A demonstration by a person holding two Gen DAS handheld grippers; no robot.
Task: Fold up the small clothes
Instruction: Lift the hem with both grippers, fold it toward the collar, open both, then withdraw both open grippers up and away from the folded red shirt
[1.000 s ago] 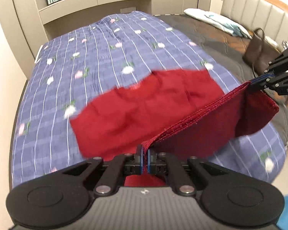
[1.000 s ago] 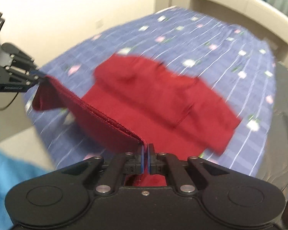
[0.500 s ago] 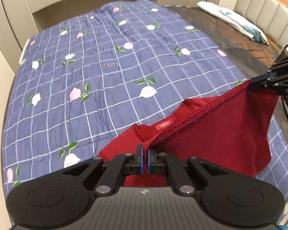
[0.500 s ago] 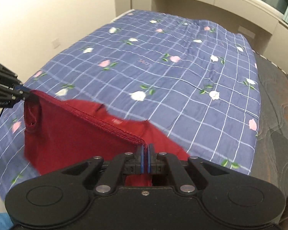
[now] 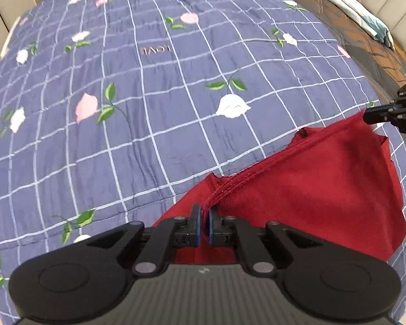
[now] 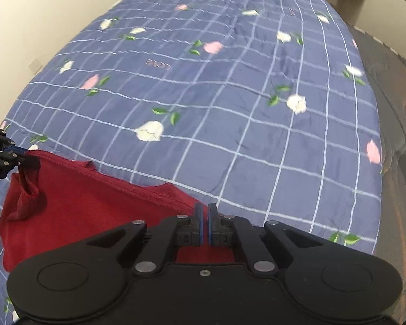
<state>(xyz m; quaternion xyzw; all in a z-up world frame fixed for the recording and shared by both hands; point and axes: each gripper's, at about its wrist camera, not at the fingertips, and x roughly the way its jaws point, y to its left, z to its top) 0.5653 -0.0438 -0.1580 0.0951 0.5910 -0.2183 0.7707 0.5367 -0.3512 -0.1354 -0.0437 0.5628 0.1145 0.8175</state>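
Note:
A small dark red garment (image 5: 311, 189) lies near the front edge of the blue checked flowered quilt (image 5: 149, 108). Its hemmed edge runs taut between my two grippers. My left gripper (image 5: 204, 223) is shut on one end of that hem. My right gripper (image 6: 204, 223) is shut on the other end; it also shows at the right of the left wrist view (image 5: 376, 115). In the right wrist view the garment (image 6: 81, 205) spreads to the left, and the left gripper (image 6: 10, 153) pinches a bunched corner there.
The quilt (image 6: 230, 94) covers most of the bed. A dark mattress strip (image 5: 365, 43) and a white pillow (image 5: 346, 0) lie at the right by a padded headboard. A beige wall (image 6: 40, 13) stands to the left of the bed.
Both grippers have moved down and toward the near edge of the bed with the hem held. The garment has come down from the air and now lies on the quilt.

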